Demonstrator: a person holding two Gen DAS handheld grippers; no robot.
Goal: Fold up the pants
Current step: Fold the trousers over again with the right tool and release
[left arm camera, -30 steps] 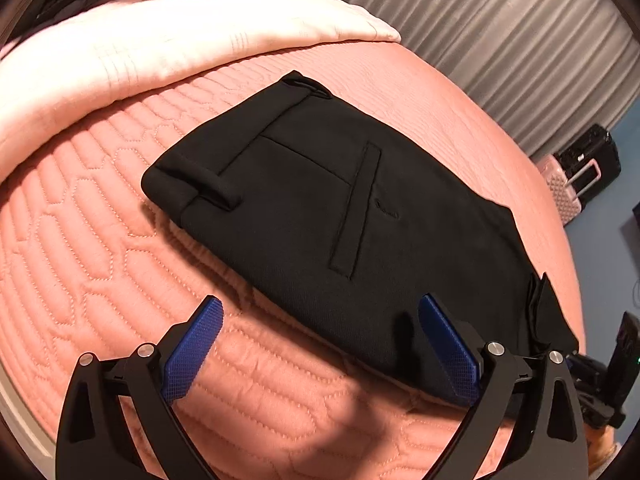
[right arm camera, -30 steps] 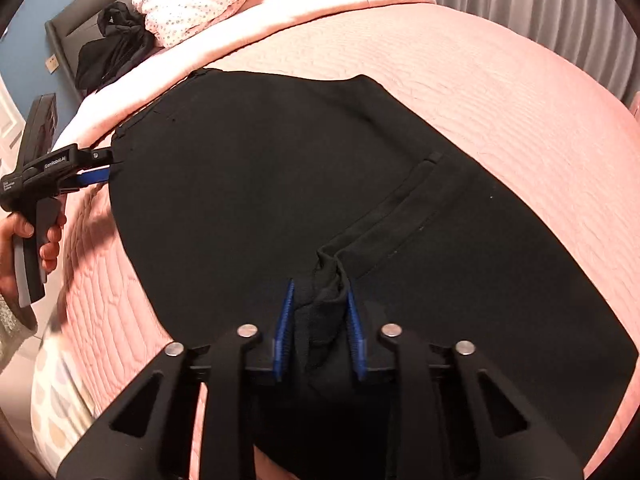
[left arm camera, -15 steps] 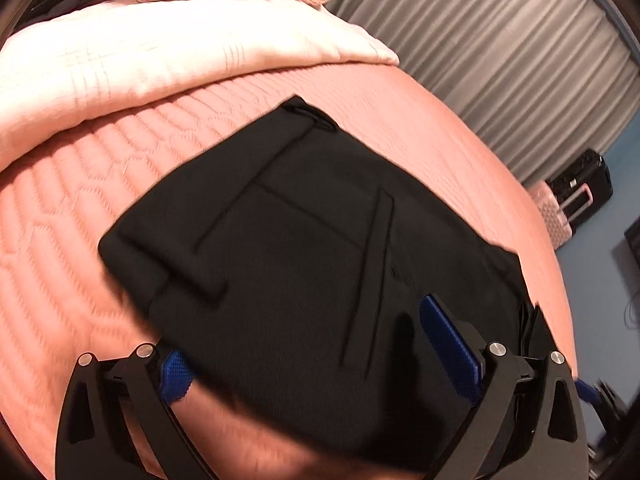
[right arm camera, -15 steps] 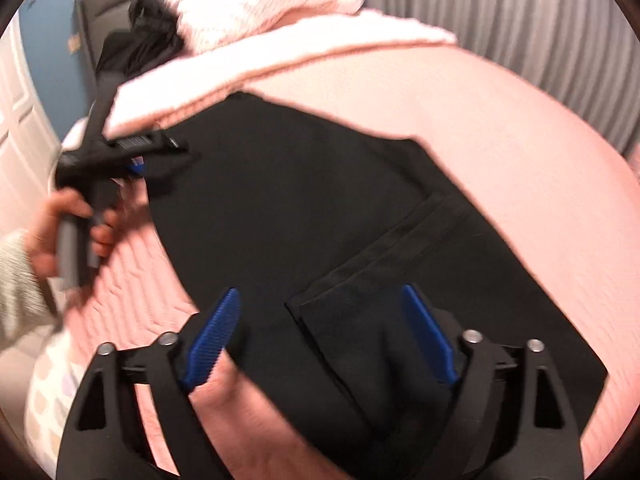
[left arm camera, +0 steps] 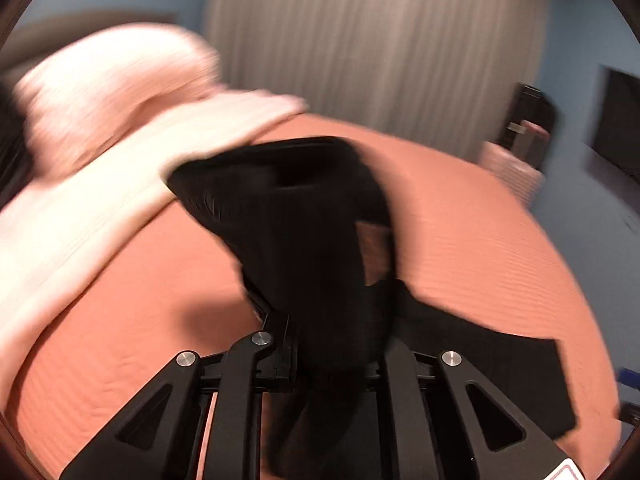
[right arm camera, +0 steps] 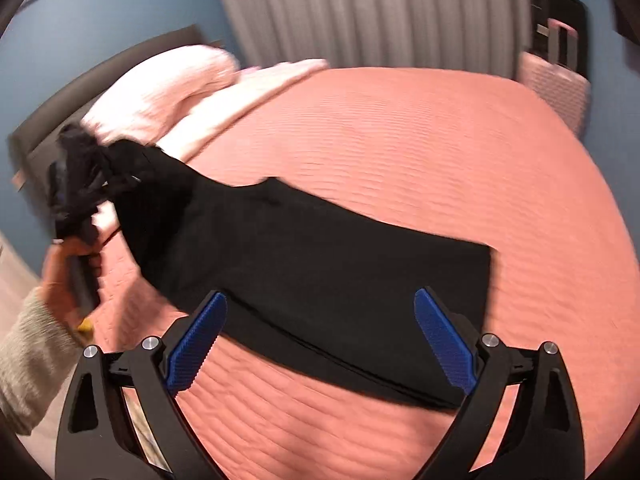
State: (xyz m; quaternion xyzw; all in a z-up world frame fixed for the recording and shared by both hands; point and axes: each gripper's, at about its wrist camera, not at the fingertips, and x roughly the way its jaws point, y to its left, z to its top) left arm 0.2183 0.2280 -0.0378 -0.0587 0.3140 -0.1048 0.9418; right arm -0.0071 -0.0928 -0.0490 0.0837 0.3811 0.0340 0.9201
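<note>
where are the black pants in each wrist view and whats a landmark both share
Left wrist view: the black pants fill the centre, bunched and lifted, running down into the shut left gripper.
Right wrist view: the black pants stretch from upper left to lower right over the bedspread, behind the open right gripper.
Shared landmark: the grey curtain at the top of both.

No text, label, brand or number can be read in either view. Both views are motion-blurred, so any small print may simply be lost in the smear
</note>
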